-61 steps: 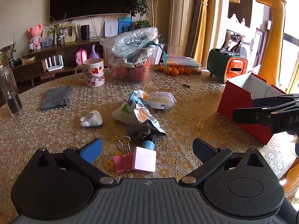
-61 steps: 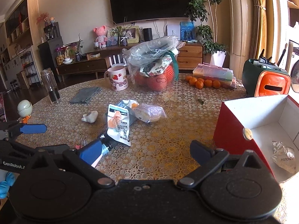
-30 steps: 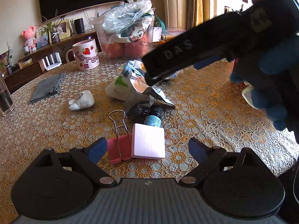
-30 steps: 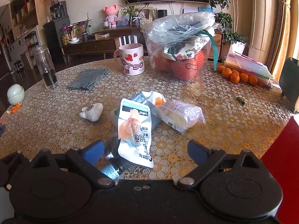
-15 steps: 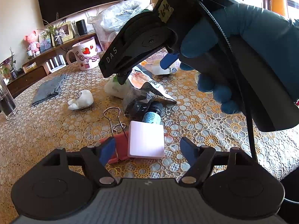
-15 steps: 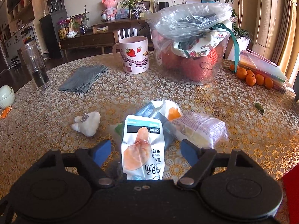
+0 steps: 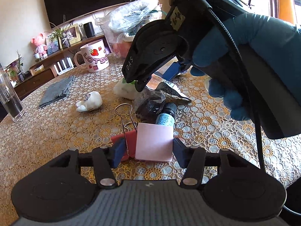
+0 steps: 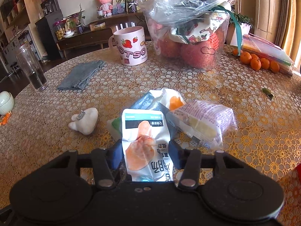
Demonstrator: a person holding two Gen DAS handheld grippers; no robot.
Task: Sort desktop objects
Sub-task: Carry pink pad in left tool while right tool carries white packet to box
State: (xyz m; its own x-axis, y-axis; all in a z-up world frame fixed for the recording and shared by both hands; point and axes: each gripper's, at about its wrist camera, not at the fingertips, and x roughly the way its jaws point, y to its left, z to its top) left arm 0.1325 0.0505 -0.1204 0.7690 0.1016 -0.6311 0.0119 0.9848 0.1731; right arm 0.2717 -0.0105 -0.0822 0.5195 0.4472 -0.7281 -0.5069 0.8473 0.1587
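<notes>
My left gripper [image 7: 148, 151] has its jaws closed in on both sides of a pink sticky-note pad [image 7: 154, 142] and the red binder clip [image 7: 124, 141] beside it, on the table. A small blue-labelled bottle [image 7: 166, 116] lies just beyond the pad. My right gripper [image 8: 144, 155] has its jaws against the two sides of a white snack packet with an orange picture [image 8: 144, 139]; it also shows in the left wrist view [image 7: 150, 79], above the snack pile. A clear-wrapped bun [image 8: 203, 122] and another wrapper [image 8: 161, 99] lie behind the packet.
A white tooth-shaped toy [image 8: 84, 120], grey cloth [image 8: 82, 75], strawberry mug [image 8: 131, 45], glass bottle [image 8: 32, 69], clear tub of fruit [image 8: 190, 33] and tangerines [image 8: 257, 61] stand on the lace-covered table [image 8: 244, 131]. The gloved right hand [image 7: 235, 56] fills the left view's right side.
Both grippers have moved forward and down and closed in: the left around the pink pad and red clip, the right around the white snack packet. The right gripper crossed over in front of the left camera.
</notes>
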